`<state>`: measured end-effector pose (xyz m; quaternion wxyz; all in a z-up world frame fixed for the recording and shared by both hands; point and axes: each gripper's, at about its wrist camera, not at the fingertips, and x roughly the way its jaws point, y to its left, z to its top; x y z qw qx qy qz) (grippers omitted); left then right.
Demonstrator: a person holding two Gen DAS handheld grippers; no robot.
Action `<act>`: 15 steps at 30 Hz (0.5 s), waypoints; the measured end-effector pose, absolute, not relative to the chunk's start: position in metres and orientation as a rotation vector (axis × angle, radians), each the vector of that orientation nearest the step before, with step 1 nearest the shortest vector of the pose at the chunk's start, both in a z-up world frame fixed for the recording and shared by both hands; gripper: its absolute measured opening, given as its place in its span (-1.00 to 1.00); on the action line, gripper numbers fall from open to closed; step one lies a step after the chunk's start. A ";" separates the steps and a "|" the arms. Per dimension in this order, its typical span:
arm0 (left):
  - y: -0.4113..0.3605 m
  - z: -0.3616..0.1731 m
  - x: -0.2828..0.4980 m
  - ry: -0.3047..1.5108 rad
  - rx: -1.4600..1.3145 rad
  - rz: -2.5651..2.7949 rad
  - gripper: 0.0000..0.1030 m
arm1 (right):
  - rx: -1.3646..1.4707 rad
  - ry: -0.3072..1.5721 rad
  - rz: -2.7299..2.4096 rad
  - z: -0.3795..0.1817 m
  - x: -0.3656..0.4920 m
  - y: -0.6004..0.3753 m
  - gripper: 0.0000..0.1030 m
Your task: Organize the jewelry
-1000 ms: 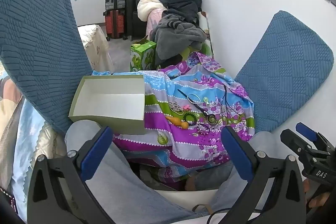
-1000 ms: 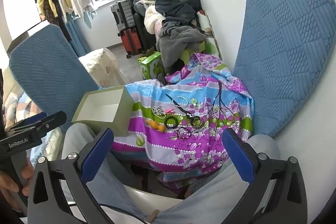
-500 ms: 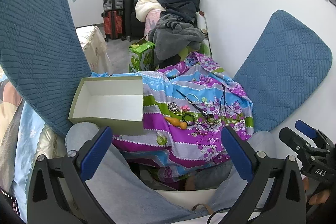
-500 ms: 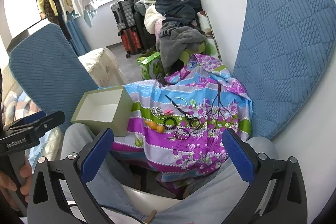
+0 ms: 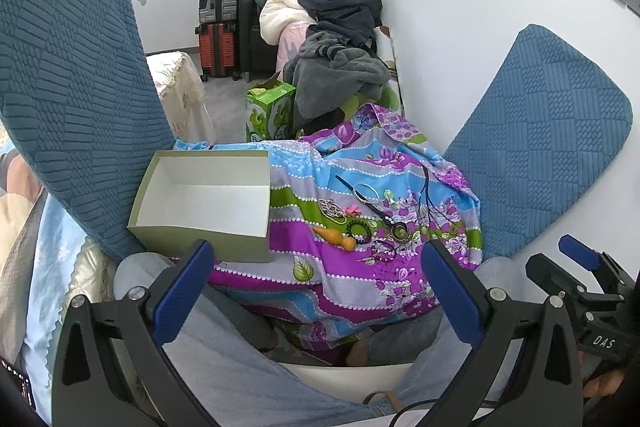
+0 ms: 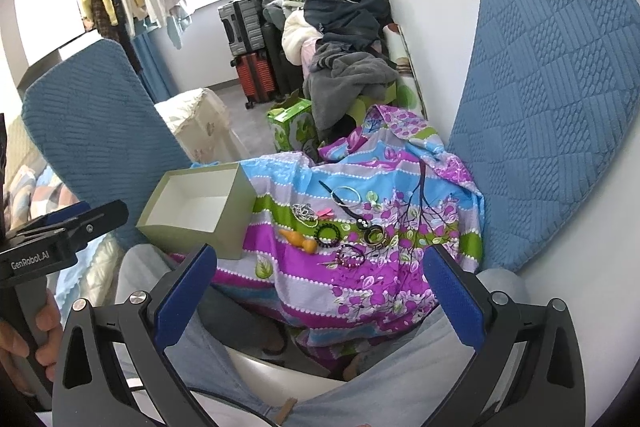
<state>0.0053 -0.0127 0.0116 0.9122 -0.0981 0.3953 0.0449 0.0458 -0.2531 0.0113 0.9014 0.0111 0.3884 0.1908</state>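
Silver, black and orange pieces of jewelry lay scattered on a bright purple, blue and green floral cloth [image 5: 360,283] spread across the person's lap. Among them were a silver bangle [image 5: 366,191], a black coiled band [image 5: 357,227], an orange carrot-shaped piece [image 5: 334,237], a sparkly brooch [image 5: 331,207], a small pink clip [image 5: 353,209], a dark beaded bracelet [image 5: 383,250] and a black cord with a round pendant [image 5: 398,229]. They sat close together, right of centre on the cloth, some touching.

Just left of them stood an open green box [image 5: 208,241] with a white inside, nothing showing in it.

The left gripper [image 5: 318,279] hovered near the camera with its blue pads [image 5: 182,291] spread wide, holding nothing. The right gripper [image 6: 320,285] hung likewise, jaws wide apart and bare. In the left view the right gripper's body carried the letters "DAS"; in the right view the left gripper's body read "GenRobot.AI".

Two blue quilted cushions [image 5: 536,155] flanked the cloth, one at the left, one against the white wall at the right. Farther off were a green carton [image 5: 270,115], a heap of clothes [image 5: 340,67], stacked suitcases [image 5: 218,23] and garments hanging by the window.
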 end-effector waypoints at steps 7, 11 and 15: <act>-0.013 0.004 0.007 0.825 -0.208 0.100 0.99 | 0.026 0.810 0.385 0.004 0.048 -0.258 1.00; -0.014 0.001 0.008 0.820 -0.206 0.109 0.99 | 0.021 0.806 0.377 0.002 0.049 -0.260 1.00; -0.014 -0.006 0.007 0.822 -0.201 0.119 0.99 | 0.025 0.808 0.375 0.000 0.051 -0.262 1.00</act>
